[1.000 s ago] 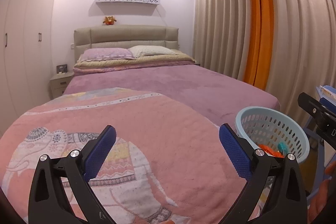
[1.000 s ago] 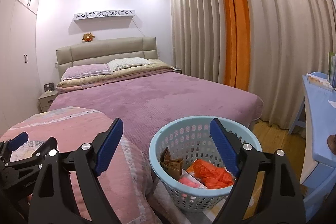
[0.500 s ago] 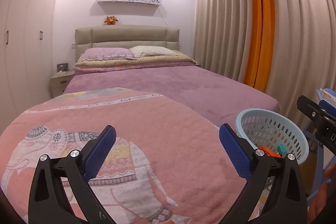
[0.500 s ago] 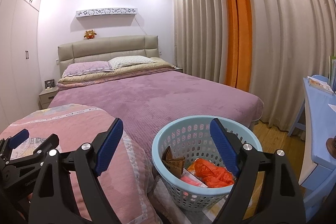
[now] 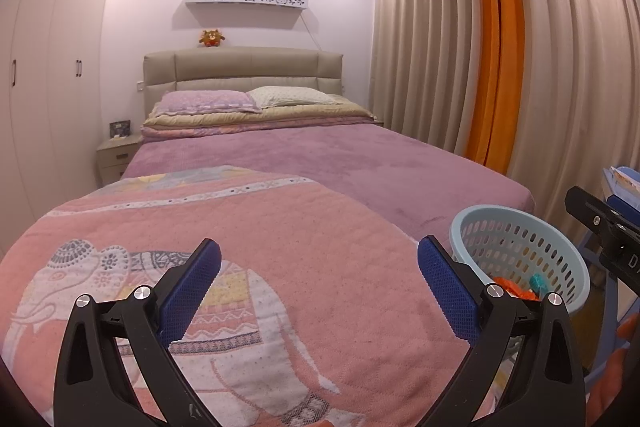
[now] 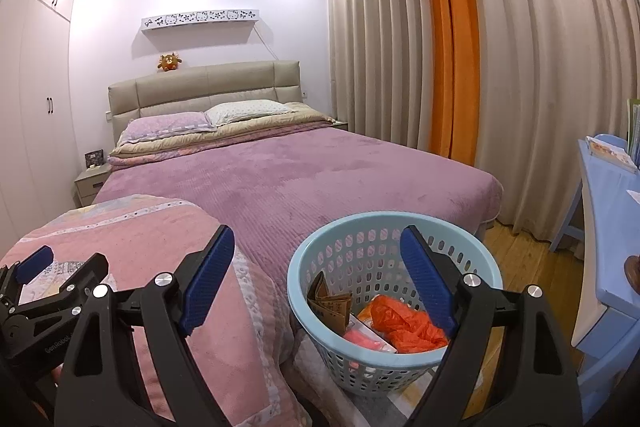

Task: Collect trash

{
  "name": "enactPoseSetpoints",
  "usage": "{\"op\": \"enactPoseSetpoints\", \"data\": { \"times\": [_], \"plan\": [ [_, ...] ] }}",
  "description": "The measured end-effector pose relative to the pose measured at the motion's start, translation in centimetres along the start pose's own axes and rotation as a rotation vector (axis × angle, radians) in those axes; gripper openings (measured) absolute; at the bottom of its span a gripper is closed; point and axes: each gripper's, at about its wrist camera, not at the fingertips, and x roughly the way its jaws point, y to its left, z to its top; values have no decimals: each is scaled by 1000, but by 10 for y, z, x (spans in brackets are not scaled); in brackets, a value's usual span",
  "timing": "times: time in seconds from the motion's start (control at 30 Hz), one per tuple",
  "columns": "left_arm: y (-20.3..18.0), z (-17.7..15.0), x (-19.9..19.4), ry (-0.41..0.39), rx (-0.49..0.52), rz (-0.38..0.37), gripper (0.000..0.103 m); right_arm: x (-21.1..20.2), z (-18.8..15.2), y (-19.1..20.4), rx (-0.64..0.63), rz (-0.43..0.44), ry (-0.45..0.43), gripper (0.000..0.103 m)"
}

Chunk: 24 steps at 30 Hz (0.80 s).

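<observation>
A light blue perforated basket [image 6: 394,227] stands on the floor at the foot of the bed, also in the left wrist view [image 5: 520,239]. It holds an orange plastic bag [image 6: 404,323], a pink wrapper [image 6: 362,338] and a brown cardboard piece [image 6: 330,307]. My right gripper [image 6: 316,271] is open and empty, held above the basket's near left side. My left gripper [image 5: 318,269] is open and empty above the pink elephant blanket [image 5: 200,259]. The left gripper also shows in the right wrist view [image 6: 48,267].
A bed with a purple cover [image 6: 288,175] fills the middle. Beige and orange curtains [image 6: 452,47] hang on the right. A blue desk [image 6: 608,227] stands at far right, a nightstand [image 5: 116,155] and white wardrobes [image 5: 40,87] on the left. Wooden floor [image 6: 516,247] shows by the desk.
Both views have drifted slightly, so the basket sits a little further right in the right wrist view. Both grippers stay open and empty.
</observation>
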Motion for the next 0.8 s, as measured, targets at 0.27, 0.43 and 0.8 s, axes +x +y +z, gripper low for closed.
{"op": "enactPoseSetpoints", "data": {
  "times": [0.27, 0.43, 0.8],
  "plan": [
    [-1, 0, 0, 1, 0, 1, 95, 2, -1, 0, -3, 0, 12, 81],
    [-1, 0, 0, 1, 0, 1, 95, 2, -2, 0, -5, 0, 13, 81],
    [-2, -1, 1, 2, -1, 2, 95, 2, -3, 0, -4, 3, 17, 81]
  ]
}}
